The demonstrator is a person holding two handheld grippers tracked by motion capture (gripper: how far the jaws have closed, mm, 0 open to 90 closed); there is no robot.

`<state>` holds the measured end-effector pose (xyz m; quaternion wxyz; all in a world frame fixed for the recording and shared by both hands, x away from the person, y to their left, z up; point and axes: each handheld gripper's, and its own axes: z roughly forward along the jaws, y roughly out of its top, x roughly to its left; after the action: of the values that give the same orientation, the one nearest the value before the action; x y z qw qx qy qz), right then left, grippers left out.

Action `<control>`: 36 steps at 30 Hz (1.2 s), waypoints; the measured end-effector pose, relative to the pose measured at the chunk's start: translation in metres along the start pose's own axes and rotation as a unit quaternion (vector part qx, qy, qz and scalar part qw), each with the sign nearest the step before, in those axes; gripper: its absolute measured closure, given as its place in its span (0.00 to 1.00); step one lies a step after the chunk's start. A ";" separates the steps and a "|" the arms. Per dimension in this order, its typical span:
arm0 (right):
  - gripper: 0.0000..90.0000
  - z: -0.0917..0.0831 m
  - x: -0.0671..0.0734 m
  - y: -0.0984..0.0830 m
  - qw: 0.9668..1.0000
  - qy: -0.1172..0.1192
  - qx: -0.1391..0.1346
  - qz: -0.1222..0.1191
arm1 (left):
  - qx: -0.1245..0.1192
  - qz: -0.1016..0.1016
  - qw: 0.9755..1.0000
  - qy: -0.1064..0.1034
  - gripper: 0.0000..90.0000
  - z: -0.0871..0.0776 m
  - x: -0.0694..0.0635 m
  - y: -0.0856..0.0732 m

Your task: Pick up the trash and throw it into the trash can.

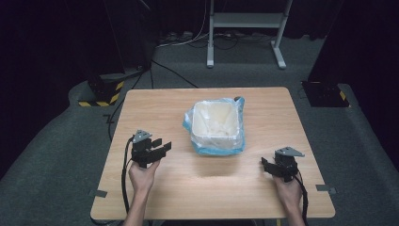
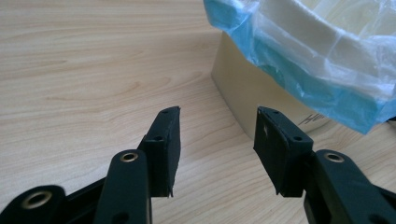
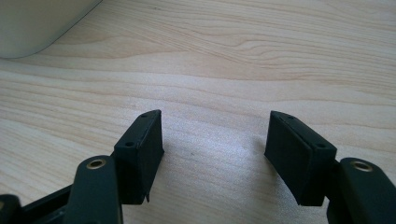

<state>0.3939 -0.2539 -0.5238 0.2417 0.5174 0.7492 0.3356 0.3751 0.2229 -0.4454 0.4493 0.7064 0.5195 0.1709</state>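
A cream square bin lined with a blue-edged clear plastic bag stands in the middle of the wooden table. My left gripper rests low over the table to the bin's left, open, with nothing between its jaws. In the left gripper view the bin wall and the bag's blue edge lie just ahead and to the right of the left gripper. My right gripper sits near the table's front right, open and empty. In the right gripper view the right gripper faces bare wood, a bin corner at top left.
The table stands on grey carpet. A white metal stand is behind it, and cables run across the floor. Black-and-yellow hazard-taped bases sit at the far left. Tape marks lie on the floor by the table's front corners.
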 end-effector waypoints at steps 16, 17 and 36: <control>0.40 0.000 0.000 0.000 1.000 0.000 0.000 0.000 | 0.015 0.011 0.999 0.029 0.53 0.015 0.003 -0.023; 0.40 0.000 0.000 0.000 1.000 0.000 0.000 -0.001 | 0.019 0.011 0.999 0.031 0.53 0.017 0.004 -0.025; 0.40 0.000 0.000 0.000 1.000 0.000 0.000 0.000 | 0.067 0.060 0.991 0.094 0.53 0.066 0.003 -0.047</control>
<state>0.3938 -0.2538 -0.5237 0.2416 0.5174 0.7492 0.3356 0.3960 0.1984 -0.5194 0.3388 0.7455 0.5268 0.2278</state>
